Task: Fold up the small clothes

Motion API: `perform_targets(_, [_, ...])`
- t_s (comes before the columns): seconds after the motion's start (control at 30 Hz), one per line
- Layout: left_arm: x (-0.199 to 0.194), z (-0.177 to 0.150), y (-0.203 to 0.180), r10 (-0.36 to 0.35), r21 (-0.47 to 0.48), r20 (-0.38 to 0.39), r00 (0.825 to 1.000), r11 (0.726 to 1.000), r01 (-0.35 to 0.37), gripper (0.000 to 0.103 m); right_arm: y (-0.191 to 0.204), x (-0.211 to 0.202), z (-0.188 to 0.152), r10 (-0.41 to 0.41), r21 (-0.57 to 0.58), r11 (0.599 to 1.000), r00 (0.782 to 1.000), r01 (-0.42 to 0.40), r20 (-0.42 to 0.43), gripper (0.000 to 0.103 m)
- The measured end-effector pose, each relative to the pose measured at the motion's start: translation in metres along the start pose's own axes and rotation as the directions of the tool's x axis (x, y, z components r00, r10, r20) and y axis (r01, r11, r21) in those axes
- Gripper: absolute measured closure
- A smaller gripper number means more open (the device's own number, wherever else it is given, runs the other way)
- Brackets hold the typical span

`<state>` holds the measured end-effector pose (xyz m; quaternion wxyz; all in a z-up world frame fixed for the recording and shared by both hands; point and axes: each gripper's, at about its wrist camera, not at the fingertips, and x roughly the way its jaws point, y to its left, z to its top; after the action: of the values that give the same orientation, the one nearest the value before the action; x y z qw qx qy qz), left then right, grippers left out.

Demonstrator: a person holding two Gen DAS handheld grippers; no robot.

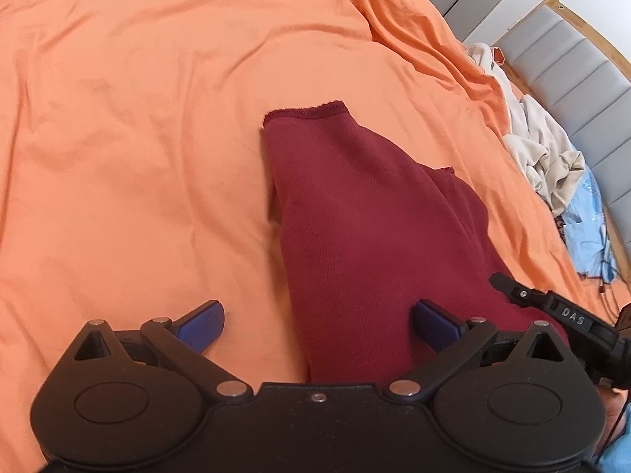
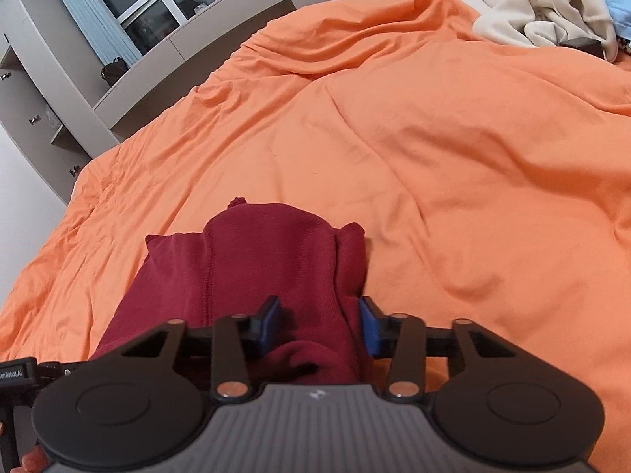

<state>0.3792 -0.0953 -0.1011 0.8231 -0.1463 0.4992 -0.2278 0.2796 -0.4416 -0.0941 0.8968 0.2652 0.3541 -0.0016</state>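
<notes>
Between the wide-spread jaws of the left gripper (image 1: 317,325) lies a dark red ribbed knit garment (image 1: 355,213) on the orange bedsheet (image 1: 138,118). The right gripper (image 2: 320,327) has its jaws partly closed around a bunched fold of the same garment.

In the left wrist view, raised letters "DAS" stand on the black body of the right tool (image 1: 568,309), just right of the dark red garment (image 1: 366,228). In the right wrist view, a partly cut label reading "enRobot.AI" stands on the left tool (image 2: 15,372), left of the garment.
</notes>
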Motion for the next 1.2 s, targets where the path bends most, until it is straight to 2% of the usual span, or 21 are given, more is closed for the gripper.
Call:
perform_targets(0.07, [0.004, 0.001, 0.002, -0.040, -0.024, -0.014, 0.999, 0.999, 0.039, 0.007, 0.002, -0.001, -0.001, 0.002, -0.004, 1.000, 1.000, -0.002, 0.005, 0.067])
perform_targets(0.13, [0.007, 0.001, 0.002, -0.074, -0.036, -0.020, 0.997, 0.997, 0.074, 0.015, 0.005, -0.003, -0.002, 0.002, -0.009, 1.000, 1.000, -0.002, 0.017, 0.076])
perform_targets(0.2, [0.007, 0.002, -0.002, -0.107, -0.026, -0.015, 0.994, 0.994, 0.107, 0.035, 0.008, -0.006, -0.001, 0.008, -0.016, 1.000, 1.000, -0.008, 0.028, 0.082])
perform_targets(0.23, [0.006, 0.002, -0.005, -0.107, -0.024, -0.009, 0.994, 0.994, 0.107, 0.038, 0.009, -0.008, -0.002, 0.010, -0.020, 1.000, 0.999, -0.009, 0.034, 0.083])
perform_targets(0.3, [0.002, 0.003, -0.010, -0.090, -0.008, 0.001, 0.996, 0.996, 0.090, 0.060, 0.014, -0.013, -0.002, 0.014, -0.028, 1.000, 0.999, -0.013, 0.052, 0.085])
perform_targets(0.4, [-0.007, 0.005, -0.018, -0.094, -0.001, 0.024, 0.995, 0.996, 0.094, 0.069, 0.023, -0.023, -0.001, 0.030, -0.043, 0.999, 0.996, -0.026, 0.087, 0.086])
perform_targets(0.67, [-0.049, 0.016, -0.047, -0.089, 0.102, 0.114, 0.989, 0.992, 0.078, 0.074, 0.058, -0.050, 0.008, 0.096, -0.119, 0.990, 0.983, -0.078, 0.158, 0.086])
perform_targets(0.8, [-0.079, 0.026, -0.053, -0.043, 0.172, 0.190, 0.981, 0.985, 0.009, 0.074, 0.083, -0.048, 0.016, 0.149, -0.143, 0.982, 0.972, -0.124, 0.181, 0.086])
perform_targets(1.0, [-0.113, 0.049, -0.039, 0.076, 0.204, 0.295, 0.953, 0.969, -0.140, 0.074, 0.127, -0.012, 0.025, 0.233, -0.162, 0.966, 0.954, -0.204, 0.188, 0.086])
perform_targets(1.1, [-0.115, 0.060, -0.023, 0.135, 0.191, 0.295, 0.946, 0.962, -0.197, 0.074, 0.146, 0.015, 0.023, 0.244, -0.170, 0.961, 0.955, -0.216, 0.166, 0.086])
perform_targets(1.2, [-0.105, 0.065, -0.006, 0.175, 0.167, 0.267, 0.948, 0.960, -0.224, 0.074, 0.155, 0.039, 0.014, 0.231, -0.161, 0.964, 0.965, -0.209, 0.126, 0.086])
